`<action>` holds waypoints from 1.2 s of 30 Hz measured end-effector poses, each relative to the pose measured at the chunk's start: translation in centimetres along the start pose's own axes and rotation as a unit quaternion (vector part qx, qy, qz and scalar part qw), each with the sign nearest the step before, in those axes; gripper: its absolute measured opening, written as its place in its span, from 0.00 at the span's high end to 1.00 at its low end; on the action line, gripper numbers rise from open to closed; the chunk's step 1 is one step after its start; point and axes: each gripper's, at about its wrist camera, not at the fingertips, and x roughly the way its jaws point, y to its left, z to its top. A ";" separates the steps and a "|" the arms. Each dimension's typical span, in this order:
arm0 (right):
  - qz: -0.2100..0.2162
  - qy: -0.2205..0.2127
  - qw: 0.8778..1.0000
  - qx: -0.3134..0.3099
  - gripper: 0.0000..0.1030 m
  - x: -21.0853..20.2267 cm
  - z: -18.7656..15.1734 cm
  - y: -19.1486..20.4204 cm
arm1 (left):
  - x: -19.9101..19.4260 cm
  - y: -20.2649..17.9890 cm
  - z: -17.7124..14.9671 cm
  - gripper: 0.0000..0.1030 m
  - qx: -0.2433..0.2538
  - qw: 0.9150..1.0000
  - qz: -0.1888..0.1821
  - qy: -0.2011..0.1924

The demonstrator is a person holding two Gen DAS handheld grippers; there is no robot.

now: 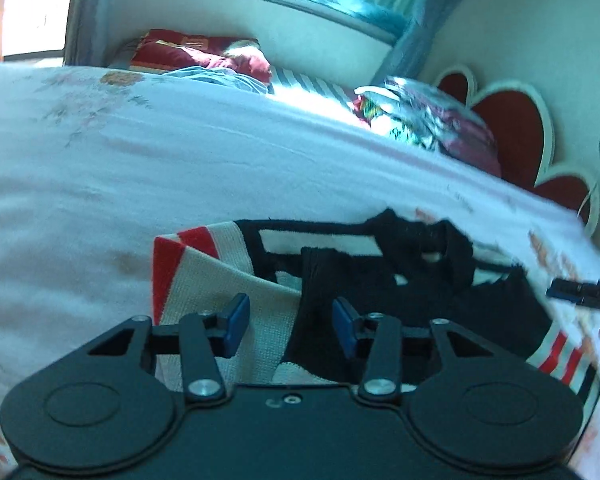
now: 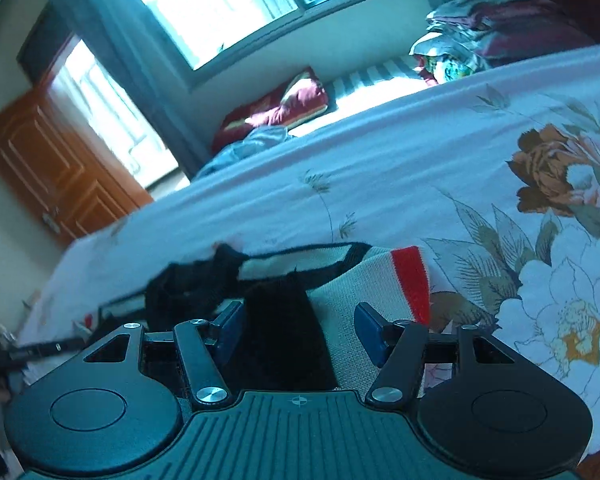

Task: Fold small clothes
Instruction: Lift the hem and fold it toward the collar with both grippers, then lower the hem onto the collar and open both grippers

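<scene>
A small knit garment (image 1: 220, 280), cream with red stripes and black panels, lies spread on the floral bed sheet (image 1: 180, 160). My left gripper (image 1: 291, 320) is open just above its near edge; cream and black cloth shows in the gap, and the blue pads (image 1: 236, 320) do not press on it. In the right wrist view the same garment (image 2: 360, 280) lies under my right gripper (image 2: 300, 328), which is open over a black fold and the cream knit. The right gripper's blue tip (image 1: 580, 290) pokes in at the right edge of the left wrist view.
A pile of folded colourful bedding (image 1: 432, 120) sits by the red heart-shaped headboard (image 1: 516, 128). A dark red pillow (image 1: 196, 54) and blue cloth (image 1: 220, 76) lie under the window. A wooden door (image 2: 56, 168) stands beyond the bed. Bare sheet stretches behind the garment.
</scene>
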 end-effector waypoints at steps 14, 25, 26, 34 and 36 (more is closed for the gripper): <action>-0.105 -0.045 0.974 -0.197 0.98 2.5 -0.6 4.7 | -1.4 -2.6 0.8 0.96 0.061 0.992 0.068 -0.089; -0.156 -0.007 0.977 -0.148 0.98 6.4 -0.7 2.5 | 3.4 -3.1 0.6 0.96 0.089 0.983 0.157 -0.039; -0.160 -0.007 0.975 -0.153 0.97 6.5 -0.6 2.8 | 3.3 -3.4 0.6 0.95 0.098 0.982 0.160 -0.038; -0.097 -0.030 0.975 -0.199 0.50 5.2 -1.5 9.3 | -0.8 -8.3 1.4 0.38 0.100 0.984 0.099 -0.112; -0.061 -0.006 0.977 -0.206 0.54 6.9 -2.4 11.2 | 1.0 -11.5 0.9 0.40 0.138 0.984 0.073 -0.082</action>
